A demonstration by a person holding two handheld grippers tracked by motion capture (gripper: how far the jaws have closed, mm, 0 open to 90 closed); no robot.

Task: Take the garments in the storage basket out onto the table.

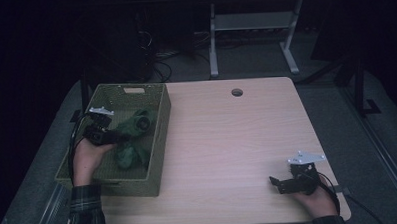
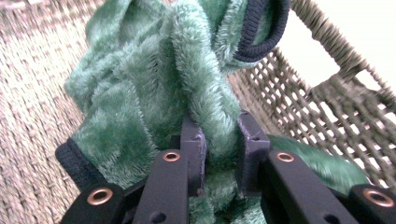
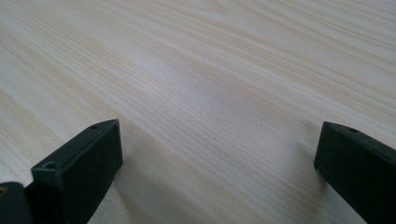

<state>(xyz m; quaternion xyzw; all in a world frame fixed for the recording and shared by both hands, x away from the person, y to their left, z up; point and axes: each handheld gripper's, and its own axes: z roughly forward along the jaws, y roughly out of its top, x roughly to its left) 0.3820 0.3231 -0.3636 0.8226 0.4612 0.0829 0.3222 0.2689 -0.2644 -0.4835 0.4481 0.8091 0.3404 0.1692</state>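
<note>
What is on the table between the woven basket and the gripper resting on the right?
Nothing: in the high view, bare wooden table runs from the basket to the right gripper.

The green cloth (image 2: 140,93) is looking plush and fuzzy, its pile deep and soft, with a dark ribbed knit band running along its hem. The basket (image 2: 345,107) holding it is showing a coarse, matt woven weave. The table (image 3: 210,70) is showing pale, smooth wood grain with a faint sheen, and the right gripper (image 3: 217,161) is showing matt black plastic.
</note>
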